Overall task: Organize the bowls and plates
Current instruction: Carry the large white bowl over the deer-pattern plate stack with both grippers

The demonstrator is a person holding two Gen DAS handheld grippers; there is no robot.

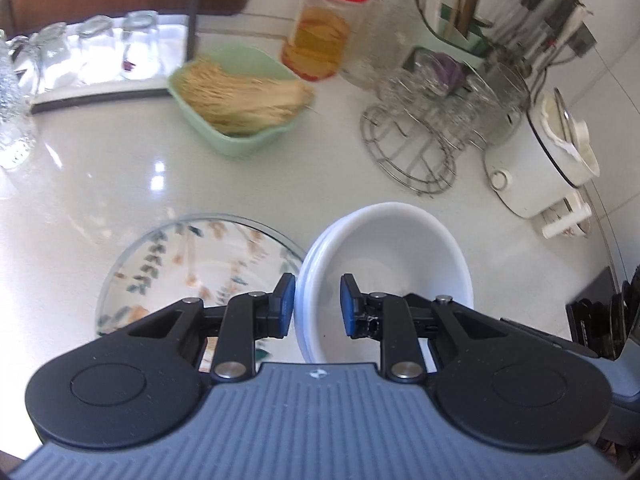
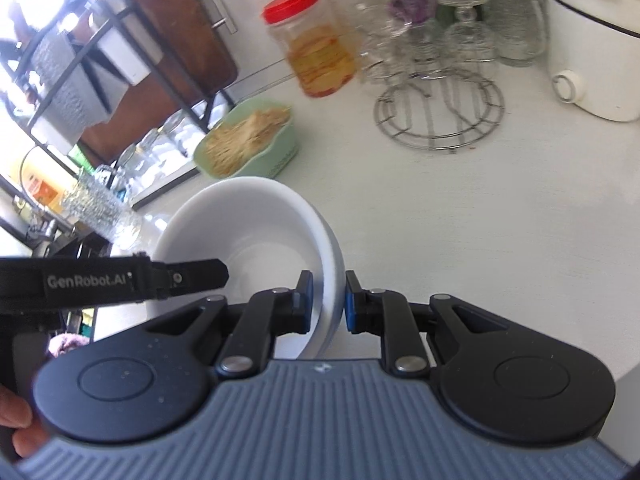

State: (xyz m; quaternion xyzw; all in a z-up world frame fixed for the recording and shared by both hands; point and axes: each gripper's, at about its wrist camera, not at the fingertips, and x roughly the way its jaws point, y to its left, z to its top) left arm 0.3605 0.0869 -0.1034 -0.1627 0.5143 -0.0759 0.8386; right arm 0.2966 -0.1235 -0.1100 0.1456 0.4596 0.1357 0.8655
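A stack of white bowls [image 1: 400, 248] fills the middle of the left wrist view. My left gripper [image 1: 317, 304] is shut on its left rim, one blue pad inside the bowl and one outside. In the right wrist view the same white bowls [image 2: 248, 232] sit ahead, and my right gripper [image 2: 329, 300] is shut on the right rim. The left gripper's black strap [image 2: 120, 280] reaches in from the left there. A floral plate [image 1: 192, 264] lies on the white counter just left of the bowls. I cannot tell whether the stack touches the counter.
Behind the bowls stand a green dish of dry noodles [image 1: 236, 96], a red-lidded jar [image 1: 324, 28], a wire rack with glasses [image 1: 416, 148] and a white cooker [image 1: 536, 152]. Upturned glasses [image 1: 96, 48] line a tray at the far left. A hand [image 2: 16, 420] shows bottom left.
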